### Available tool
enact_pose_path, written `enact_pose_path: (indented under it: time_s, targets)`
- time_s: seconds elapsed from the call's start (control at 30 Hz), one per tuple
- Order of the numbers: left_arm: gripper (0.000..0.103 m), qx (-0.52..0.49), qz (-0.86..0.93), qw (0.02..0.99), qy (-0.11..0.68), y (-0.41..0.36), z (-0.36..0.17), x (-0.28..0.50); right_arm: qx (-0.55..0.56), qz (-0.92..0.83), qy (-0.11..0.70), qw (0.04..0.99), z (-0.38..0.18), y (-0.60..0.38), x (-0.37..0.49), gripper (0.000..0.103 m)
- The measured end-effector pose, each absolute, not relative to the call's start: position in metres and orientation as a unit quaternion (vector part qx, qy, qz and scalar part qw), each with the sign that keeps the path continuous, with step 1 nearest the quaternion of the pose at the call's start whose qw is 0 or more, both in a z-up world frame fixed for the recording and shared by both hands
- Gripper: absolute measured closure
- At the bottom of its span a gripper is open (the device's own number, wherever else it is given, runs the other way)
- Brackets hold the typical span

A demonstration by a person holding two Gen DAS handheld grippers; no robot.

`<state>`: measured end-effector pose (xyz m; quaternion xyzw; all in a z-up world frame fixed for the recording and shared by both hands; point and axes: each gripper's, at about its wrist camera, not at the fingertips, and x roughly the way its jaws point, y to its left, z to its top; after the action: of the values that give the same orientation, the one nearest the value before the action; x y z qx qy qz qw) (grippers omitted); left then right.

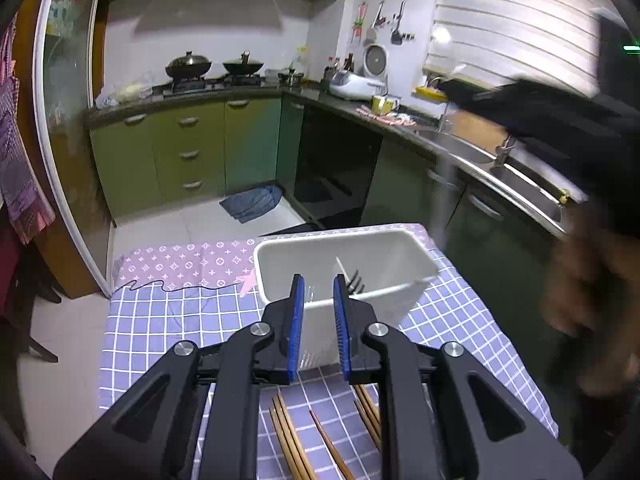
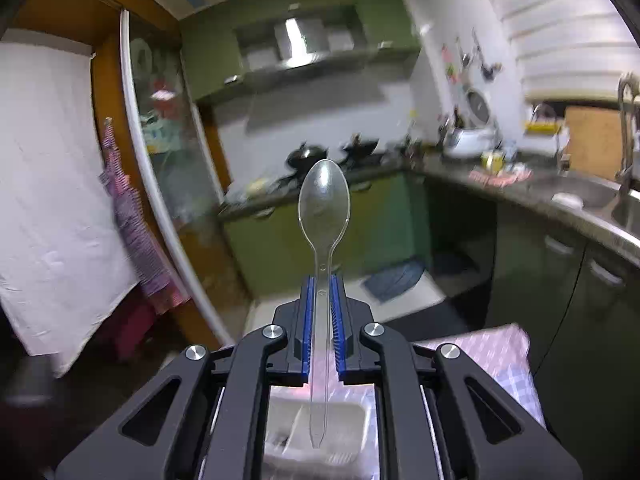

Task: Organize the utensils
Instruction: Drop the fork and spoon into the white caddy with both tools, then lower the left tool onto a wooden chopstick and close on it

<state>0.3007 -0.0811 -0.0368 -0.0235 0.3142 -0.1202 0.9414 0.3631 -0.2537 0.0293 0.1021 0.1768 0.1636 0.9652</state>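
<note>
My right gripper (image 2: 322, 280) is shut on a clear plastic spoon (image 2: 323, 204), bowl up, handle hanging down over the white utensil bin (image 2: 352, 412). In the left wrist view my left gripper (image 1: 319, 280) is open and empty, its blue pads just in front of the white divided bin (image 1: 400, 252), which holds a dark fork (image 1: 355, 280). Several wooden chopsticks (image 1: 288, 436) lie on the checked cloth under the left gripper. The right gripper and the hand holding it show blurred at the right of the left wrist view (image 1: 532, 112).
The bin stands on a small table with a purple checked cloth (image 1: 160, 320), with a drop at its edges. Behind are green kitchen cabinets (image 1: 188, 152), a stove with woks (image 1: 188, 66), a steel sink (image 1: 520, 176) and a blue floor mat (image 1: 252, 202).
</note>
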Motion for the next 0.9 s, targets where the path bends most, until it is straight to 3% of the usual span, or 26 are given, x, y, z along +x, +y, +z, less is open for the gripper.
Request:
enact_pose_path:
  time_s: [0.13,0.37,0.83,0.87,0.9]
  targets:
    - [0.082,-0.012,-0.13,0.941,0.311,-0.083,-0.031,0.279,0.08,0.161,0.185,0.966,0.008,-0.237,0.393,0.093]
    - [0.082,0.003,-0.147,0.938,0.314,-0.089,-0.029,0.263,0.05,0.179,0.19,0.964,-0.021,-0.229,0.371,0.093]
    - [0.082,0.012,-0.119,0.899,0.421,-0.083,-0.063,0.257,-0.019,0.175,0.259,0.95,-0.073,-0.227,0.324,0.093]
    - [0.082,0.014,-0.119,0.899,0.422,-0.083,-0.064,0.255,-0.018,0.179,0.262,0.948,-0.074,-0.227,0.322,0.091]
    - [0.082,0.016,-0.118,0.898,0.424,-0.083,-0.064,0.253,-0.017,0.179,0.265,0.947,-0.076,-0.227,0.321,0.082]
